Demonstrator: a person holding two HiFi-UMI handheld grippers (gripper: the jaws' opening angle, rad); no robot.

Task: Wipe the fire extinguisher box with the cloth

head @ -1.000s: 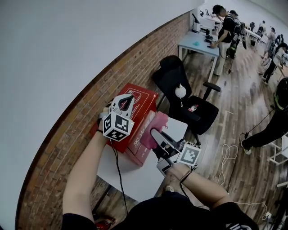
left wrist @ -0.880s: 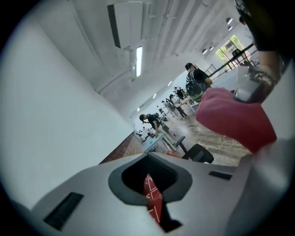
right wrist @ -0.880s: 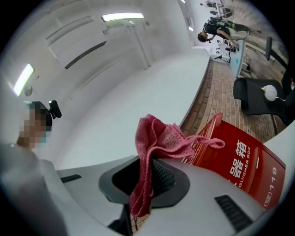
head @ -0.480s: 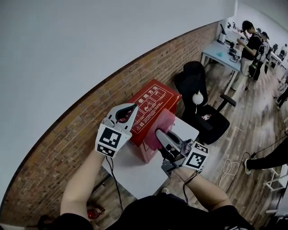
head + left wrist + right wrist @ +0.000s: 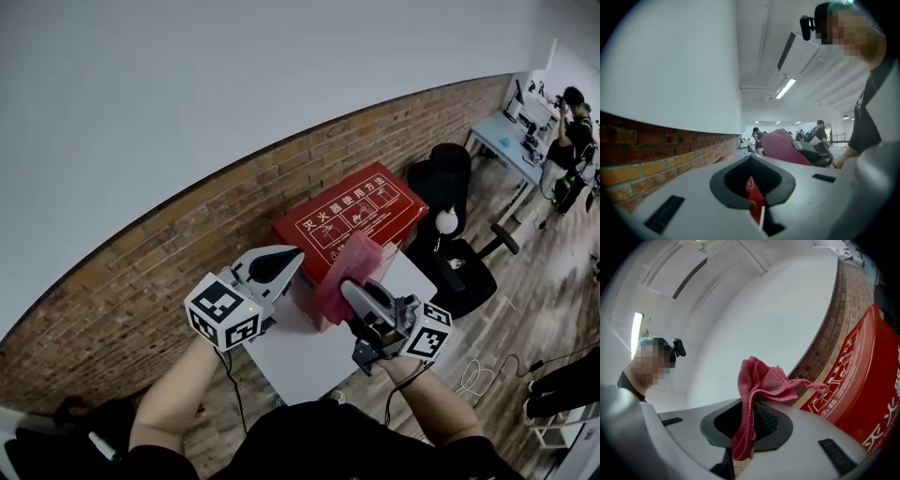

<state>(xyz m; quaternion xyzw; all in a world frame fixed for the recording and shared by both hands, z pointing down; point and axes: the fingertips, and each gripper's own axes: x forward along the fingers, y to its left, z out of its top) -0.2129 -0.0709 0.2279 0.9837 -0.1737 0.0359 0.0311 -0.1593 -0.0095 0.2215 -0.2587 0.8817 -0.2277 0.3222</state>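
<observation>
a: how will the cloth handle?
b: soft and light, i'd say. it's a limp pink knit that bunches and flops. the right tongs are closed on one fold of it; the rest puffs up above the tips, with a loose strand trailing toward the box. a pinch near the middle of the wad looks best to me, so a broad pad meets the surface.
a: and the fire extinguisher box?
b: red, rigid, probably smooth. it sits on the white counter against the brick wall, just beyond both tongs. the cloth is near its front corner; whether it touches, i can't tell.
a: the left tongs?
b: closed on nothing, beside the box's left end.
a: anything hidden?
b: the box's front face is behind the cloth and tongs, and the lid's diagrams are too small to make out.
</observation>
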